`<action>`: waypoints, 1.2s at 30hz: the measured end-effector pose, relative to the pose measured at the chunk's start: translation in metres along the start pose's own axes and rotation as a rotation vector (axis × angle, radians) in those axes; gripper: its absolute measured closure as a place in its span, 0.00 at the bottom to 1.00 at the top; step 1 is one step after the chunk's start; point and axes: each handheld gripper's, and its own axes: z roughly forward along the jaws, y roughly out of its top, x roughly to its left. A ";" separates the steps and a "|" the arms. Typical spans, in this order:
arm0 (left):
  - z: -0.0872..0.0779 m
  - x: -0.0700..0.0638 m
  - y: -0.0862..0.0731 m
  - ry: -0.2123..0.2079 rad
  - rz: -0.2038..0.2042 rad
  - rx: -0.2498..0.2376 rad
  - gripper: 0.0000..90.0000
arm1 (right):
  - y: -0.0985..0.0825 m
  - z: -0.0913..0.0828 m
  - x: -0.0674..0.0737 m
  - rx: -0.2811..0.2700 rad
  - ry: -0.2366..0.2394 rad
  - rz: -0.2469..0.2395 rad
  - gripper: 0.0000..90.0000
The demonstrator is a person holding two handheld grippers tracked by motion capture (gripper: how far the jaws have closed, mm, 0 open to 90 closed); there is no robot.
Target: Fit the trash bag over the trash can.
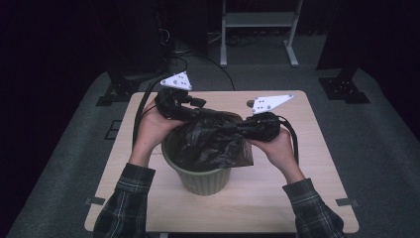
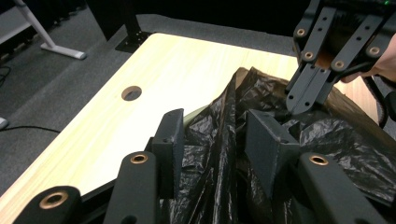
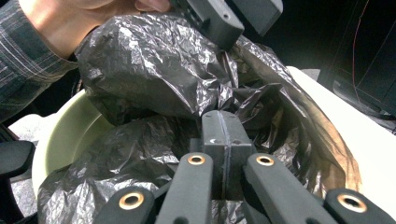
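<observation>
Up on the high view, a crumpled black plastic bin bag (image 1: 213, 141) sits in and bulges above a round olive-green plastic bin (image 1: 203, 181) on the pale wooden table (image 1: 307, 188), left gripper (image 1: 190, 111) at the bag's far-left edge, right gripper (image 1: 245, 128) at its right. Through the left gripper view, its jaws stand apart astride a fold of bag, pads seemingly not pressing. Through the right gripper view, its jaws meet together, perhaps pinching bag film just above the bin.

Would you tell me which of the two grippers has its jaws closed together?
The right gripper: its jaws meet, pinching the black bag, whereas the left gripper stands apart.
</observation>
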 end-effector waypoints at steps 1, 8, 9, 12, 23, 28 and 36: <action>0.000 0.000 -0.001 -0.004 0.001 0.001 0.66 | 0.000 -0.001 0.000 -0.001 -0.001 -0.001 1.00; 0.003 0.001 -0.005 0.001 0.002 0.019 0.71 | 0.002 -0.002 0.001 -0.003 0.000 -0.002 1.00; 0.004 0.001 -0.006 0.005 0.004 0.023 0.73 | 0.002 -0.002 0.001 -0.003 0.001 -0.001 1.00; 0.005 0.001 -0.009 0.011 -0.002 0.030 0.86 | 0.003 -0.001 0.001 -0.006 0.002 -0.004 1.00; -0.048 0.018 -0.049 0.145 -0.145 -0.031 1.00 | -0.001 -0.025 0.004 -0.005 -0.038 0.003 1.00; -0.076 0.017 -0.073 0.187 -0.188 -0.058 1.00 | -0.006 -0.043 0.011 0.014 -0.062 0.007 1.00; -0.099 0.006 -0.107 0.244 -0.224 -0.079 1.00 | -0.038 -0.069 0.030 0.054 -0.069 0.029 1.00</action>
